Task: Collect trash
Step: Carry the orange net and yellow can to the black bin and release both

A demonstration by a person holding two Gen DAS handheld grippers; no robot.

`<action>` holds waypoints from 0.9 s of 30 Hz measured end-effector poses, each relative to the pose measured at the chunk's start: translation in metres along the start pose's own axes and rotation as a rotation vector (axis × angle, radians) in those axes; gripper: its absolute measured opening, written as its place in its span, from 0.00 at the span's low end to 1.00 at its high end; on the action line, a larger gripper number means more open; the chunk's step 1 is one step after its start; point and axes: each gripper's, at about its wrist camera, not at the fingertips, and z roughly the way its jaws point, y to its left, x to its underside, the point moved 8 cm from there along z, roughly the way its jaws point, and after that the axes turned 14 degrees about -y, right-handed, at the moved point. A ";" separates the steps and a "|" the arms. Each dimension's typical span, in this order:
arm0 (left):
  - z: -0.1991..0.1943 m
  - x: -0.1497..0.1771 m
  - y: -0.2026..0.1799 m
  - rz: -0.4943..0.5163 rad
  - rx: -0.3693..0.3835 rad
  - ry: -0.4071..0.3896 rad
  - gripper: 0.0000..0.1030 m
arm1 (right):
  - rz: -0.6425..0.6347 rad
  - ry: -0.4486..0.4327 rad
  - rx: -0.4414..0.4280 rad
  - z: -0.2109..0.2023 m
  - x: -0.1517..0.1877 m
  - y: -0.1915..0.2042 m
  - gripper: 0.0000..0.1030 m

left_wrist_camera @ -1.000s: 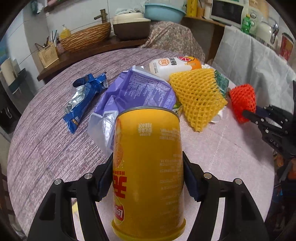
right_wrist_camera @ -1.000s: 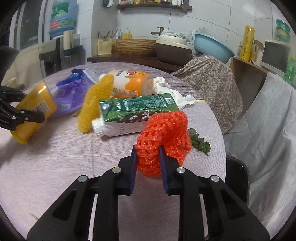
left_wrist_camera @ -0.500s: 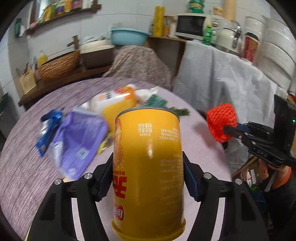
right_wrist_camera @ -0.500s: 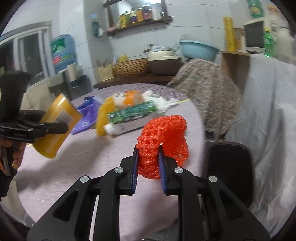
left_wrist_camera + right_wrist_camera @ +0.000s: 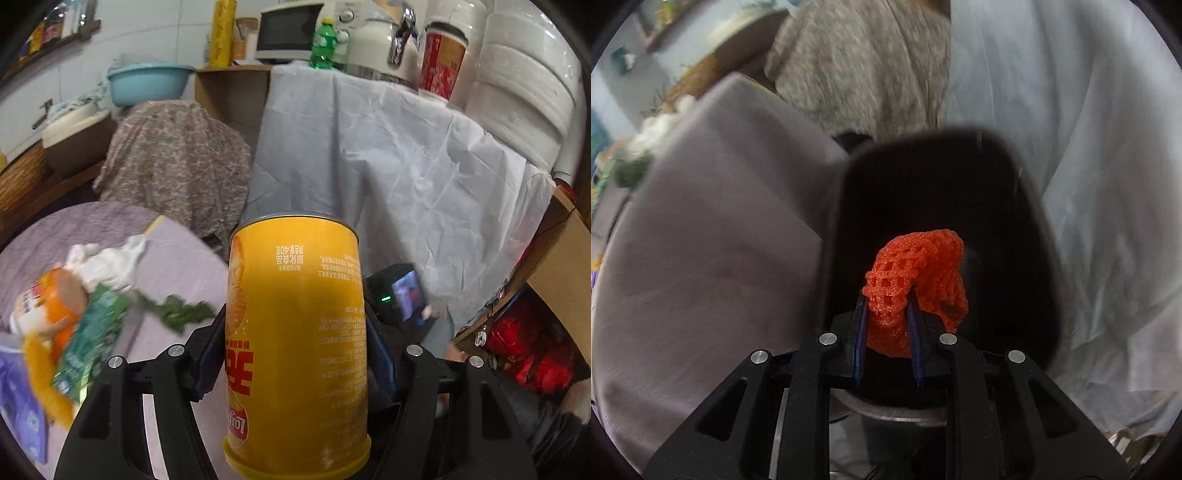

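A yellow chip can (image 5: 295,343) stands clamped between the blue pads of the left gripper (image 5: 295,354), its printed label upside down and its rimmed top pointing away from the camera. The jaws press against both flanks of the can at about mid-height, so the can fills the space between the fingers. The left gripper tilts downward, with the can held off the edge of the round table (image 5: 177,258), to the right of it. On the table, left of the can, lie a blurred green carton (image 5: 96,332), an orange-labelled bottle (image 5: 44,306), a crumpled white tissue (image 5: 107,262), a sprig of green leaves (image 5: 181,310) and a purple wrapper (image 5: 22,410).

The right gripper (image 5: 888,325) pinches an orange foam net (image 5: 916,284) between its narrow-set blue pads; the net bulges upward and to the right beyond the fingertips. This gripper points steeply down, holding the net directly above the dark mouth of a black bin (image 5: 1034,236) that stands just beside the table edge (image 5: 720,221). A pale grey sheet (image 5: 1089,147) drapes to the right of the bin, and a patterned cloth (image 5: 864,59) hangs behind it. The net sits inside the outline of the bin's rim as seen from above; whether it is below the rim cannot be told.
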 end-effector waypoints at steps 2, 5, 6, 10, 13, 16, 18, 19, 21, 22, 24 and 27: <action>0.021 0.000 -0.010 -0.001 0.002 0.029 0.64 | 0.030 0.047 0.013 0.020 0.007 -0.012 0.21; 0.053 0.004 -0.019 0.009 -0.019 0.064 0.64 | 0.065 0.076 0.013 0.038 0.011 -0.020 0.35; 0.065 0.008 -0.022 0.002 -0.018 0.082 0.64 | 0.061 0.066 0.024 0.039 0.012 -0.022 0.44; 0.100 0.020 -0.027 -0.042 -0.014 0.155 0.64 | 0.093 -0.005 0.024 0.025 0.012 -0.033 0.57; 0.129 0.028 -0.031 -0.038 -0.048 0.204 0.64 | 0.074 -0.119 0.080 -0.005 0.008 -0.045 0.57; 0.160 0.040 -0.036 -0.055 -0.078 0.277 0.64 | 0.053 -0.253 0.200 -0.046 0.008 -0.065 0.61; 0.187 0.052 -0.040 -0.061 -0.110 0.342 0.64 | 0.047 -0.324 0.293 -0.069 0.012 -0.077 0.63; 0.198 0.060 -0.039 -0.067 -0.126 0.372 0.64 | 0.050 -0.362 0.328 -0.080 0.015 -0.084 0.63; 0.219 0.076 -0.038 -0.084 -0.159 0.435 0.63 | 0.094 -0.420 0.364 -0.098 0.023 -0.099 0.63; 0.230 0.086 -0.037 -0.100 -0.176 0.468 0.63 | 0.120 -0.432 0.382 -0.103 0.027 -0.107 0.63; 0.249 0.104 -0.031 -0.098 -0.236 0.507 0.63 | 0.162 -0.469 0.410 -0.116 0.036 -0.121 0.63; 0.275 0.135 -0.022 -0.032 -0.319 0.591 0.63 | 0.170 -0.523 0.436 -0.130 0.044 -0.131 0.63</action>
